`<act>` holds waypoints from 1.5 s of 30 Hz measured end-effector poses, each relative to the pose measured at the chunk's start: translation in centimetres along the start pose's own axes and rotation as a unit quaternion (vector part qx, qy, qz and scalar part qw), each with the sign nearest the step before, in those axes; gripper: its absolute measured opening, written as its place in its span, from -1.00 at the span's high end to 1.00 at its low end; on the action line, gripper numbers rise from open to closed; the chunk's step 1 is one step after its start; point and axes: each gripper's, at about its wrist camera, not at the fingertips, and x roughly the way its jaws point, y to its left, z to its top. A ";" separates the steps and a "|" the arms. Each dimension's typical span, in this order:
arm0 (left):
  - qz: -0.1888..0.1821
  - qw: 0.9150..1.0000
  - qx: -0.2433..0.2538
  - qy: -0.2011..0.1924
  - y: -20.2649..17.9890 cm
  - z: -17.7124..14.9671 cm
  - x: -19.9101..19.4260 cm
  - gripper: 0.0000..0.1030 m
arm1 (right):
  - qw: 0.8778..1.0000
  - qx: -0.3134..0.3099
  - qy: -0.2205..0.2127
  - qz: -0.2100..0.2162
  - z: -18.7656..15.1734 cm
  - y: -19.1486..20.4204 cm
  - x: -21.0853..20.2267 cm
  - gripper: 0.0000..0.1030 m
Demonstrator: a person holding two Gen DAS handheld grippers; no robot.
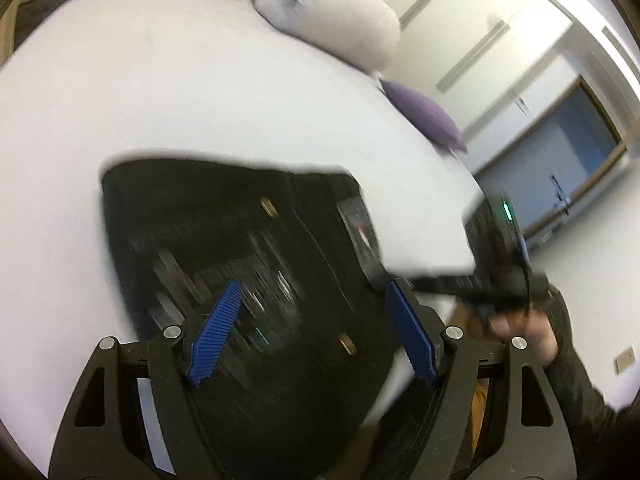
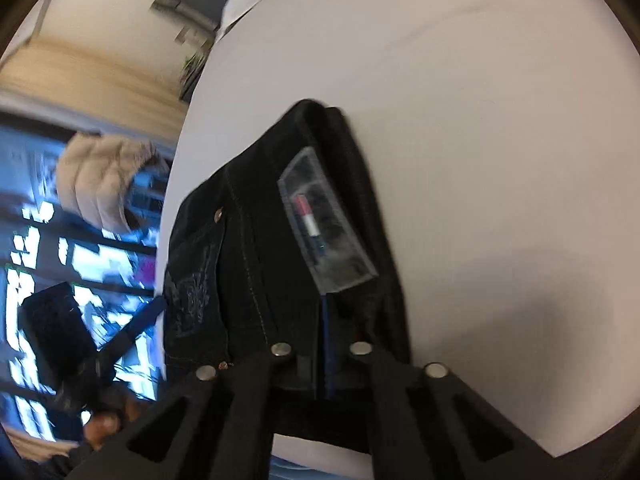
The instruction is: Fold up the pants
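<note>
Pants already a compact bundle; you look to be near the end of the fold.

The black denim pants (image 1: 248,248) lie on the white bed sheet (image 1: 180,92) as a short stack near its edge, with the waistband, the copper rivets and the grey rectangular brand label (image 2: 326,224) facing up, so the main folds appear done. Your left gripper (image 1: 312,332) hovers over the bundle with its blue ribbed fingers (image 1: 218,332) wide apart and nothing between them. Your right gripper (image 2: 322,344) has its fingers pressed together at the waistband edge; whether cloth is pinched between them is hidden. What seems left is squaring the bundle and letting go.
</note>
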 end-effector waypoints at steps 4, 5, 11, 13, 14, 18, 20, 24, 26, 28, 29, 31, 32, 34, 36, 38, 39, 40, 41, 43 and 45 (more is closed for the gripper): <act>0.037 0.999 -0.007 0.000 3.2 3.8 1.7 -0.45 | 0.999 -0.023 -0.004 -0.023 -0.2 0.8 0.3 1.00; 0.047 0.999 -0.005 0.012 3.4 4.5 2.6 -0.41 | 0.999 -0.030 -0.005 -0.032 -0.2 1.2 0.3 1.00; 0.068 0.996 0.045 0.044 2.6 0.6 2.8 -0.30 | 0.999 -0.027 -0.013 -0.029 -0.4 1.7 0.7 1.00; 0.069 0.993 0.075 0.052 1.4 -2.3 2.2 -0.30 | 0.999 -0.023 -0.014 -0.026 -0.3 1.6 0.9 1.00; 0.082 0.991 0.091 0.048 0.7 -3.5 1.7 -0.29 | 0.999 -0.023 -0.013 -0.026 -0.2 1.7 1.0 1.00; 0.082 0.986 0.140 0.045 -1.5 -7.2 -0.7 -0.29 | 0.999 -0.029 -0.015 -0.034 -0.1 2.1 1.1 1.00; 0.085 0.983 0.158 0.046 -2.2 -8.2 -2.1 -0.18 | 0.999 -0.027 -0.018 -0.033 -0.3 1.9 1.0 1.00; 0.091 0.977 0.186 0.046 -3.5 -9.9 -3.4 -0.18 | 0.999 -0.025 -0.023 -0.034 -0.7 1.6 0.7 1.00; 0.091 0.974 0.202 0.053 -4.0 -10.9 -3.6 -0.18 | 0.999 -0.023 -0.024 -0.036 -0.9 1.4 0.4 1.00; 0.100 0.968 0.223 0.054 -4.1 -11.8 -3.2 -0.18 | 0.998 -0.027 -0.024 -0.042 -1.0 1.5 0.4 1.00; 0.100 0.967 0.226 0.055 -4.0 -11.9 -2.5 -0.21 | 0.998 -0.028 -0.025 -0.044 -1.0 1.6 0.4 1.00; 0.090 0.970 0.218 0.053 -3.6 -11.8 -1.5 -0.23 | 0.998 -0.026 -0.027 -0.043 -1.0 1.5 0.4 1.00; 0.084 0.972 0.214 0.052 -3.4 -11.7 -1.1 -0.23 | 0.998 -0.023 -0.028 -0.042 -1.1 1.4 0.4 1.00; 0.083 0.970 0.223 0.053 -3.4 -11.5 -0.3 -0.23 | 0.998 -0.022 -0.030 -0.041 -1.2 1.5 0.1 1.00; 0.086 0.968 0.229 0.054 -3.6 -11.4 0.3 -0.24 | 0.998 -0.023 -0.033 -0.041 -1.3 1.9 -0.4 0.90; 0.085 0.971 0.215 0.056 -4.0 -10.6 -0.6 -0.24 | 0.998 -0.024 -0.047 -0.033 -1.6 2.6 -1.5 0.49; 0.079 0.975 0.202 0.049 -4.2 -9.9 -1.3 -0.24 | 0.997 -0.029 -0.063 -0.030 -1.7 3.0 -2.4 0.23; 0.068 0.979 0.190 0.032 -4.5 -9.1 -2.5 -0.24 | 0.995 -0.042 -0.082 -0.029 -2.0 3.5 -3.5 0.15; 0.060 0.981 0.184 0.013 -4.5 -8.6 -3.6 -0.26 | 0.994 -0.053 -0.098 -0.025 -2.1 3.8 -4.4 0.02; 0.057 0.985 0.159 -0.033 -3.9 -7.2 -6.4 -0.52 | 0.992 -0.060 -0.114 -0.016 -1.8 3.9 -5.7 -0.09; 0.047 0.991 0.116 -0.048 -2.1 -5.9 -7.2 -0.74 | 0.992 -0.049 -0.112 -0.016 -0.7 3.1 -5.9 -0.10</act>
